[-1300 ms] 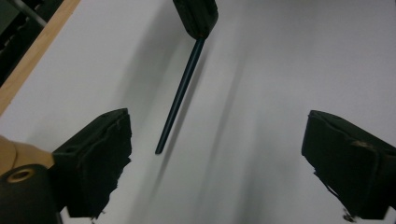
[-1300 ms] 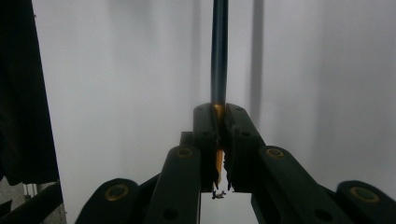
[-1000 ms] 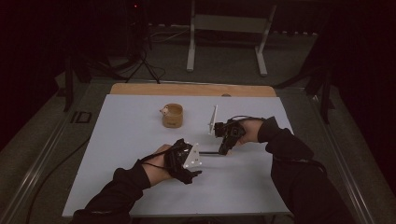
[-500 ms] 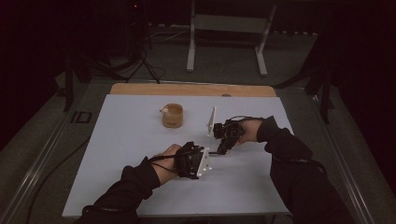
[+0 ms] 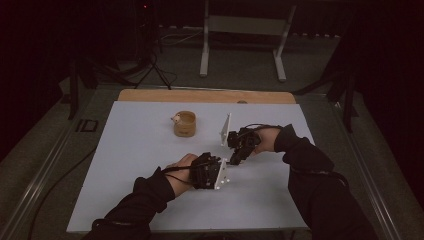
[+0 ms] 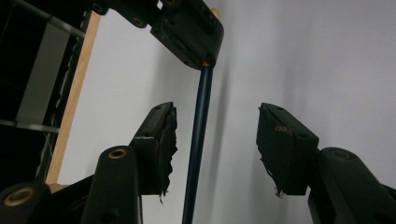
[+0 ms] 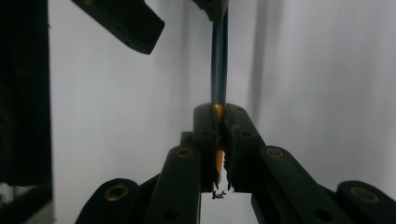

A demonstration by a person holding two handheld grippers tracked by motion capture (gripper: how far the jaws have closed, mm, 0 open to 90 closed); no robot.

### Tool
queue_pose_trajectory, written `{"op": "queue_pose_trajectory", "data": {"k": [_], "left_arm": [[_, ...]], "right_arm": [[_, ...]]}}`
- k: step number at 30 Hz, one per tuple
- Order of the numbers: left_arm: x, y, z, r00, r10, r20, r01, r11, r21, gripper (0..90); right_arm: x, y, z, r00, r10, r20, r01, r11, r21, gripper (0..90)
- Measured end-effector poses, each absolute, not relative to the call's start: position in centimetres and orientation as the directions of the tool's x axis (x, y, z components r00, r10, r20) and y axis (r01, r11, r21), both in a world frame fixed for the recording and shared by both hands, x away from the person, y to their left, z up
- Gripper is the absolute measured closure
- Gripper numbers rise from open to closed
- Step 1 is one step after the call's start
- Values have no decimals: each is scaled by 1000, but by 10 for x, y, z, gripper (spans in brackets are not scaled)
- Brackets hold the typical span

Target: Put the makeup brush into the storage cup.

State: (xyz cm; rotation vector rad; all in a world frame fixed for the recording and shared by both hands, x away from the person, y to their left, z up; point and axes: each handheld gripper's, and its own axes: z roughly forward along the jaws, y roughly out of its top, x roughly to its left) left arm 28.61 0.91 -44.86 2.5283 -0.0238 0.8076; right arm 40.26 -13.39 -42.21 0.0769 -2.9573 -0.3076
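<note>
Slim blue pencil (image 7: 218,56), round shaft, clamped in right hand-held gripper (image 7: 217,135).

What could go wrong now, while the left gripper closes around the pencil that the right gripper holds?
1. The pencil sits nearer one pad of the left gripper, whose jaws have just been closing; that pad may touch first and push it sideways.
2. The right gripper pinches only the pencil's tip end, so it might pivot or slip.
3. The two grippers are very close and may collide.
</note>
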Motion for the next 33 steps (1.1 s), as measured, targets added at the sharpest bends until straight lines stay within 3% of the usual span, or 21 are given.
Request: {"op": "queue_pose_trajectory", "data": {"k": [5, 10, 15, 33], "left_arm": [[286, 6, -450, 796, 121, 593, -177, -890, 419, 479], [284, -2, -455, 736, 75, 673, -205, -923, 327, 490], [283, -8, -462, 719, 15, 695, -219, -944, 247, 560], [282, -19, -479, 678, -75, 732, -248, -960, 131, 759]], "right_arm": [[402, -133, -424, -984, -65, 167, -30, 979, 202, 840], [403, -131, -425, -981, -44, 190, -7, 981, 195, 839], [403, -130, -426, -978, -38, 205, 3, 981, 196, 840], [401, -122, -428, -974, -31, 226, 8, 985, 170, 840]]}}
